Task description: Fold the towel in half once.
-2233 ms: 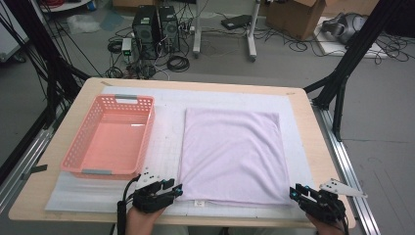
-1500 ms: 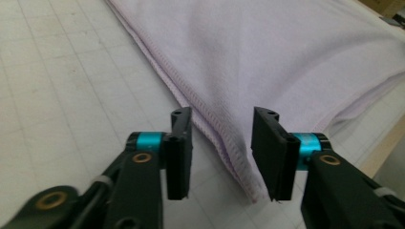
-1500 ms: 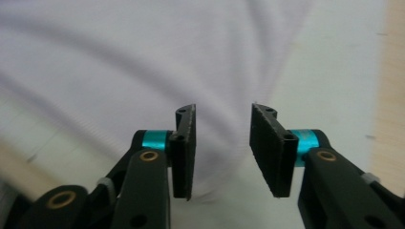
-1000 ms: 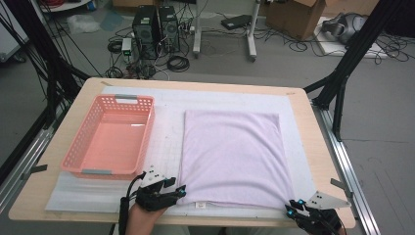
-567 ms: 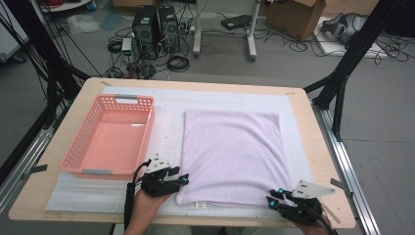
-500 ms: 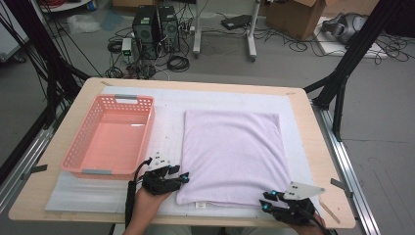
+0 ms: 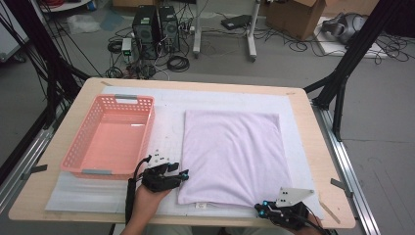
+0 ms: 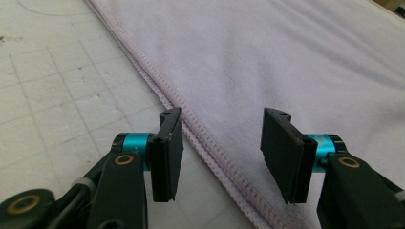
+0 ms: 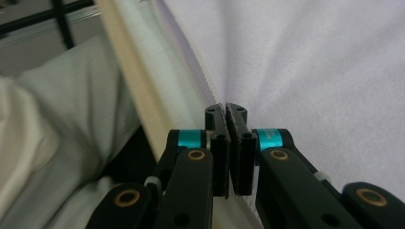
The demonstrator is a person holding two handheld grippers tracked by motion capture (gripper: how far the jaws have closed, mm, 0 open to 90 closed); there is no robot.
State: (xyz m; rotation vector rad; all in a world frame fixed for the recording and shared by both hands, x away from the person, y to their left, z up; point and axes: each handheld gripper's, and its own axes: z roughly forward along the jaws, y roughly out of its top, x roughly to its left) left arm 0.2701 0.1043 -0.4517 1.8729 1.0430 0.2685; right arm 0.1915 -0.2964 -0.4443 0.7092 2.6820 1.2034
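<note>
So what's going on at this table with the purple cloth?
A person is working a folded lilac towel with a hand-held claw in each hand. The right claw has just been closing and is shut on the towel's near edge. The left claw is open, its jaws either side of the towel's side hem. A pink basket waits alongside.

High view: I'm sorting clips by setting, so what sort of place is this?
Probably a lab or workshop for recording data: computer towers and loose cables on a bare floor, cardboard boxes, and a black frame around the wooden table.
</note>
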